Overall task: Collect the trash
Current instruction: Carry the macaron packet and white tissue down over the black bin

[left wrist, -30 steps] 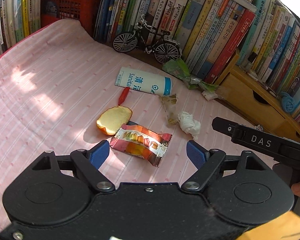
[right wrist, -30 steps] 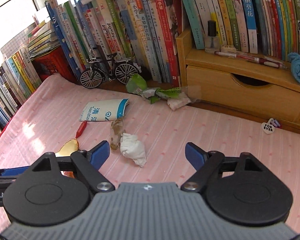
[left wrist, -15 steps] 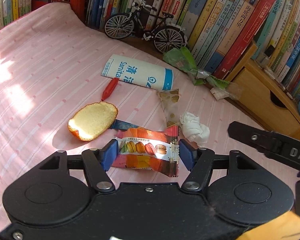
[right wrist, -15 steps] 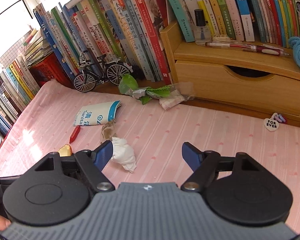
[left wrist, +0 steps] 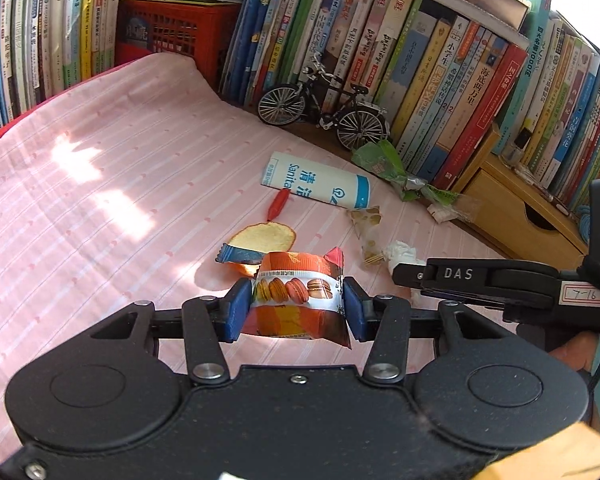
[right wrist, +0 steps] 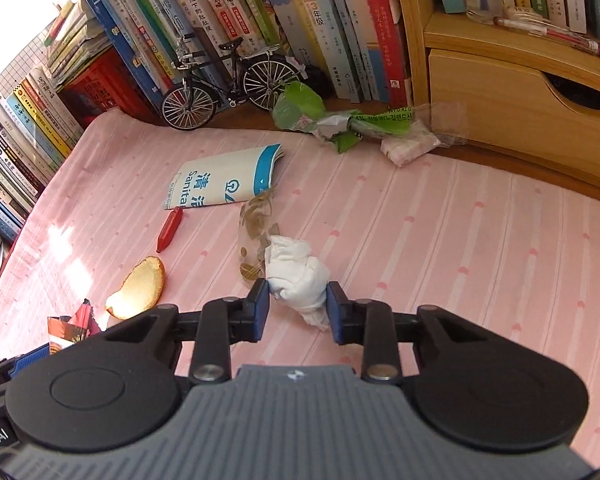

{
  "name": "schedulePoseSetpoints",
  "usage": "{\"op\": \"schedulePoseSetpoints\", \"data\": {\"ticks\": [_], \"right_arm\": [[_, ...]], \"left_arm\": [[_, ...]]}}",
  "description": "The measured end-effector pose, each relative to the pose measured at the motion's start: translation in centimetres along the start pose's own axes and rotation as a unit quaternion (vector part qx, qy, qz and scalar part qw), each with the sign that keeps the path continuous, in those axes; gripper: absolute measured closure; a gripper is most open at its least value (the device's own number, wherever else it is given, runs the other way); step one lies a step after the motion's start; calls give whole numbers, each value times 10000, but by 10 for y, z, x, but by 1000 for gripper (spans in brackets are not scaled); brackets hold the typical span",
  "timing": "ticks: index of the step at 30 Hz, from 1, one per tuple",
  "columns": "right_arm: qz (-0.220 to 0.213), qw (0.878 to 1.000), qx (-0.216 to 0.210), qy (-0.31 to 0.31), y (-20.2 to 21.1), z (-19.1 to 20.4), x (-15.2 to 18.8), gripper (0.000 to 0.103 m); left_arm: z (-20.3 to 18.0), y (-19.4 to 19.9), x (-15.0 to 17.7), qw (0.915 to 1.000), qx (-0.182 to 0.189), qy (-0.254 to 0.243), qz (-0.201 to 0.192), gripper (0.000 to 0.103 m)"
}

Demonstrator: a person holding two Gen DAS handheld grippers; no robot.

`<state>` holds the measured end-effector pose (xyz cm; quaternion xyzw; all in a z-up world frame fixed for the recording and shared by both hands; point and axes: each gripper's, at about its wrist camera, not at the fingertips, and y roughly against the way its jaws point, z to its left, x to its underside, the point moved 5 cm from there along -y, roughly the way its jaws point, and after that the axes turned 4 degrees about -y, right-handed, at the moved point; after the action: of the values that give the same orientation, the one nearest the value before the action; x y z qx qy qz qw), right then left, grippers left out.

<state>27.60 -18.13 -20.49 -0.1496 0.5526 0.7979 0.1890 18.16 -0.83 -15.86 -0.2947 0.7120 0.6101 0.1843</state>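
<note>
My left gripper [left wrist: 296,308] is shut on an orange macaron snack wrapper [left wrist: 298,296], held just above the pink cloth. A blue wrapper [left wrist: 238,255] lies behind it against a slice of bread [left wrist: 264,236]. My right gripper [right wrist: 298,306] is shut on a crumpled white tissue [right wrist: 296,272], which sits on the cloth beside a clear spotted wrapper [right wrist: 254,228]. The right gripper's arm [left wrist: 480,280] crosses the right of the left wrist view. A green wrapper [right wrist: 320,118] and a small white packet [right wrist: 410,146] lie near the books.
A white and blue tissue pack [right wrist: 224,180], a red crayon-like stick [right wrist: 169,229] and a model bicycle [right wrist: 228,80] lie on the pink cloth [left wrist: 100,184]. Rows of books [left wrist: 420,64], a red crate [left wrist: 172,36] and a wooden drawer unit [right wrist: 512,92] border it.
The left gripper closed tighter on the macaron wrapper and lifted it. The right gripper moved forward and shut on the white tissue.
</note>
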Motion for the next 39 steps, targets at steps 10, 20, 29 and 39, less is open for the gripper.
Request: {"op": "schedulePoseSetpoints", "data": {"ticks": [10, 20, 29, 39], "right_arm": [[-71, 9996, 176, -199, 66, -2, 37, 69], [-319, 9983, 351, -353, 154, 30, 118, 68], [-142, 9985, 277, -444, 188, 81, 214, 68], [288, 9993, 142, -198, 187, 138, 317, 68]], "left_arm": [[11, 58, 22, 10000, 30, -75, 48, 57], [37, 147, 70, 9976, 424, -524, 158, 57], [102, 219, 139, 9969, 474, -584, 243, 57], [179, 260, 216, 9963, 328, -325, 721, 57]]}}
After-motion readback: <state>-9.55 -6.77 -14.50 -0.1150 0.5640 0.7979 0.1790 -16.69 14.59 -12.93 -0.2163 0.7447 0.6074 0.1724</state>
